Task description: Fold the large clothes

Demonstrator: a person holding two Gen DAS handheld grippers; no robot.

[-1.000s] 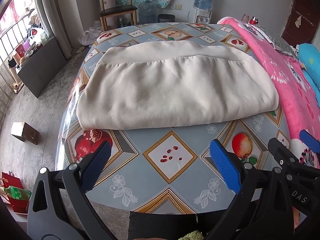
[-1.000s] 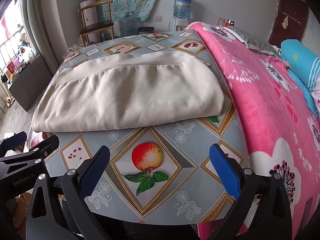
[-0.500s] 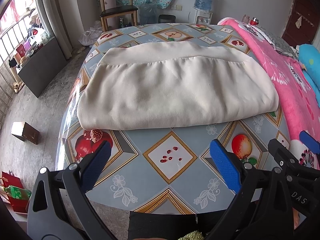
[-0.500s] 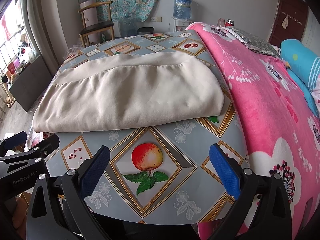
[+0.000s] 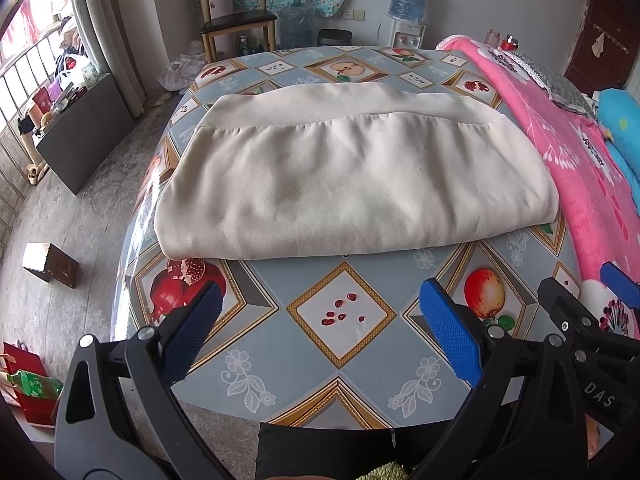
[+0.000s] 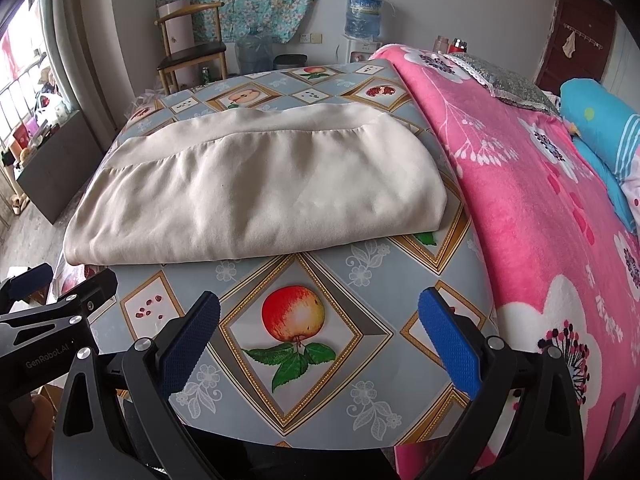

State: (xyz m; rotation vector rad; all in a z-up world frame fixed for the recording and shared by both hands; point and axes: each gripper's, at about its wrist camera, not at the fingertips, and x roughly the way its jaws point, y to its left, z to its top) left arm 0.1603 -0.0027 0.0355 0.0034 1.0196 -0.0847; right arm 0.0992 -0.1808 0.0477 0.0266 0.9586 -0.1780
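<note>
A cream garment (image 5: 352,176) lies folded into a wide rectangle on the table (image 5: 340,320), with a seamed band along its far edge; the same cream garment (image 6: 256,192) fills the middle of the right wrist view. My left gripper (image 5: 320,332) hangs open over the table's near edge, short of the fold and touching nothing. My right gripper (image 6: 320,332) is open too, above the apple print, with nothing between its blue pads. Each gripper shows at the edge of the other's view.
The table carries a blue fruit-print oilcloth (image 6: 296,320). A pink flowered blanket (image 6: 540,208) on a bed lies against its right side. A wooden chair (image 5: 236,20) and a water dispenser (image 5: 406,8) stand by the far wall. A small brown box (image 5: 50,265) sits on the floor at left.
</note>
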